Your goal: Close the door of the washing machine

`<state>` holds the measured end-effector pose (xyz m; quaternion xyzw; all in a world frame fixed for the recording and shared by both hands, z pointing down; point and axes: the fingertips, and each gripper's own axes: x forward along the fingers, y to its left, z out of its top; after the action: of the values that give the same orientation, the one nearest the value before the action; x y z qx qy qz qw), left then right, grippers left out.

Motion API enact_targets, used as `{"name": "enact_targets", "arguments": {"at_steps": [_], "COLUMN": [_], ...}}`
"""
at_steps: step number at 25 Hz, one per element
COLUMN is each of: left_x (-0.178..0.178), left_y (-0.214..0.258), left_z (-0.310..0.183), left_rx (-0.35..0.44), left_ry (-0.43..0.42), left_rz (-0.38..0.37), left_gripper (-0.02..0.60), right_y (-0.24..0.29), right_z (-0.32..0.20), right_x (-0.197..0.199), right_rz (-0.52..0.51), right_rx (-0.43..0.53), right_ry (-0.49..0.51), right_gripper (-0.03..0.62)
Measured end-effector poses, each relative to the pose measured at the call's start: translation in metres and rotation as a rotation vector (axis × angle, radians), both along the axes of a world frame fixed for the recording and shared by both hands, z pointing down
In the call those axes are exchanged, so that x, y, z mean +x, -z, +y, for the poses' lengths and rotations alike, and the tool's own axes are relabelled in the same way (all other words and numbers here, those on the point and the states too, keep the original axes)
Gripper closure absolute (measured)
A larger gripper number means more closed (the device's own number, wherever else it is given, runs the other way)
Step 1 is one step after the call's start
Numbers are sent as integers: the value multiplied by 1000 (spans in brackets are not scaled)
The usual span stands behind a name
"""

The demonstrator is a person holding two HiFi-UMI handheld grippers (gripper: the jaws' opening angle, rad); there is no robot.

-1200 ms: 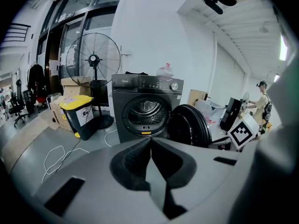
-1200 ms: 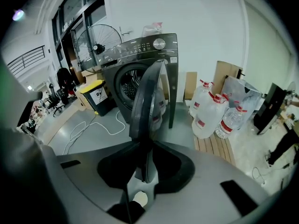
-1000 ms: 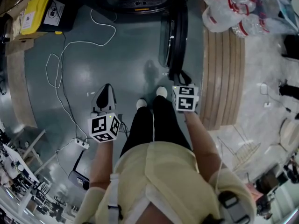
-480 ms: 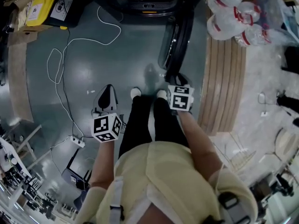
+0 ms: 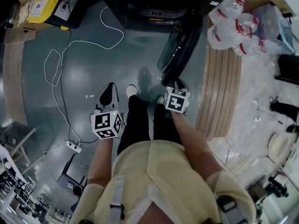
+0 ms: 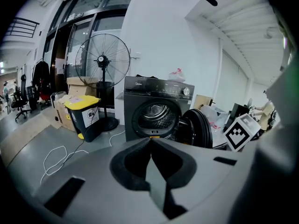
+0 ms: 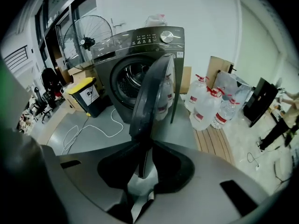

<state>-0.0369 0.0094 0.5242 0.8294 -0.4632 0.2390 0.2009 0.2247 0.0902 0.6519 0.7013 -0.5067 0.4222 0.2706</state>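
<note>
The dark washing machine (image 5: pixel 149 3) stands at the top of the head view with its drum open (image 6: pixel 153 115). Its round door (image 5: pixel 180 45) hangs ajar on the right side, tilted toward the machine. My right gripper (image 5: pixel 174 82) is at the door's free edge. In the right gripper view the door's rim (image 7: pixel 154 92) runs down between the jaws, and my right gripper (image 7: pixel 142 164) is shut on it. My left gripper (image 5: pixel 108 91) hangs over the floor to the left of the person's legs. It is shut with nothing in it (image 6: pixel 150 143).
A yellow-lidded bin (image 5: pixel 46 3) and cardboard boxes stand left of the machine, with a pedestal fan (image 6: pixel 102 62) behind. A white cable (image 5: pixel 60 69) and power strip (image 5: pixel 72 146) lie on the floor. Water bottles (image 5: pixel 231 22) and a wooden pallet (image 5: pixel 219 92) are on the right.
The right gripper has moved left with the door's edge, and the door has swung from straight out to tilted toward the machine. The person has stepped closer, and the left gripper came along.
</note>
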Motion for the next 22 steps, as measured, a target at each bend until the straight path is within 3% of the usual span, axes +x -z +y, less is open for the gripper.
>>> {"name": "enact_targets", "arguments": {"at_steps": [6, 22], "left_x": [-42, -121], "left_y": [-1, -16], "left_z": [-30, -89], "left_rx": [-10, -42], "left_ry": [-9, 69], "left_rz": [3, 38], "left_gripper": [575, 575], "right_y": [-1, -6], "right_z": [-31, -105], "right_x": [-31, -79], "right_rz": [2, 13], "right_rx": [-13, -50], "right_ry": [-55, -224], "right_gripper": [516, 508]}}
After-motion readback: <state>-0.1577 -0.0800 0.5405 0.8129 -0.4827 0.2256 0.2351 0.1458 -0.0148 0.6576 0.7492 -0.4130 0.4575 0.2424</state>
